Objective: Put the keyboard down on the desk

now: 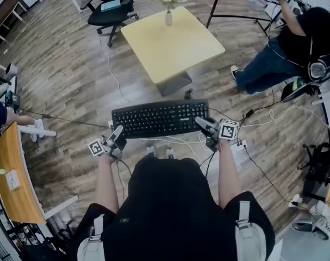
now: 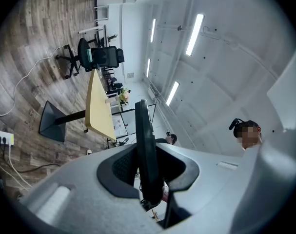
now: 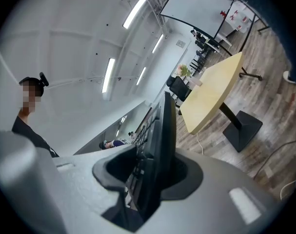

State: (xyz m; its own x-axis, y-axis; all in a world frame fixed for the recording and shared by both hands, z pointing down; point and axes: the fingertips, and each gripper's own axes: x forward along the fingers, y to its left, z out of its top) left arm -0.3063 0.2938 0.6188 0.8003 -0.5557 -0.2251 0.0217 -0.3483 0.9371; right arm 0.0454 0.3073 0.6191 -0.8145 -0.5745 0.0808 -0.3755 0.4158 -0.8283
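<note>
One keyboard (image 1: 160, 118), two tools (image 1: 117, 133) (image 1: 203, 124), one yellow desk (image 1: 173, 42).

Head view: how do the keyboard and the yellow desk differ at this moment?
Colour and shape: the keyboard is black and long, the desk pale yellow and roughly square. Support: the keyboard is held above the wooden floor, its ends clamped by the left claw and the right claw; the desk stands on its own dark base. Load: only the desk carries something, a vase of flowers. Shared: both tops face up.
</note>
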